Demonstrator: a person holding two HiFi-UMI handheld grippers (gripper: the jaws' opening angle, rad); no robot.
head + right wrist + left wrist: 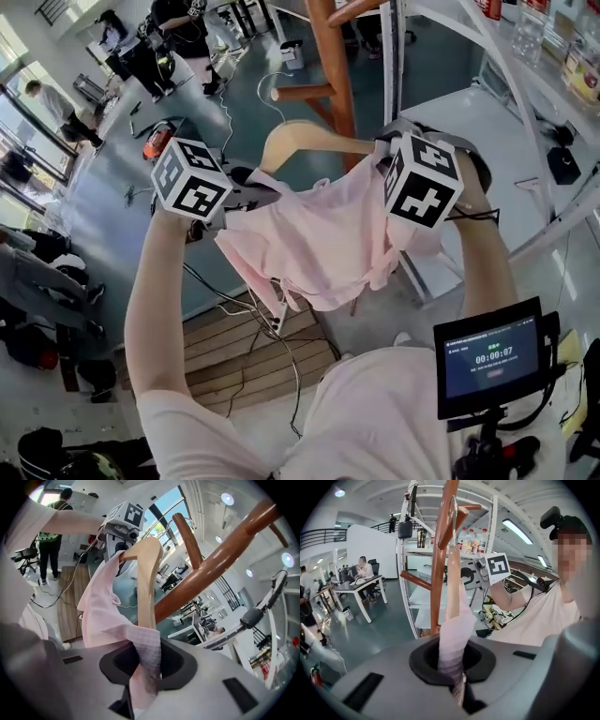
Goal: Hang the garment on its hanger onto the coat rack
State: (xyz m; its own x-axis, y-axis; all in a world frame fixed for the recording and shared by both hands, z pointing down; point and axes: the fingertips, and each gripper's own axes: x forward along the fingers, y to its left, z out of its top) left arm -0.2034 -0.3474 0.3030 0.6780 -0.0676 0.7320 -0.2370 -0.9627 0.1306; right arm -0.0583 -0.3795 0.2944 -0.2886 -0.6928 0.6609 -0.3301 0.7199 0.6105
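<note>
Left claw (458,692) and right claw (146,680) clamp the garment (319,239) on its hanger (305,138), coat rack (330,56) close ahead.

Both arms raised; left gripper (240,184) and right gripper (384,161) each clamp the garment (319,234).

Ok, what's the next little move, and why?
Probably ease the left gripper and right gripper toward the coat rack until the hanger hook slips over a peg. Both are shut on the garment, and the hook seems close to the peg, not yet on it.
</note>
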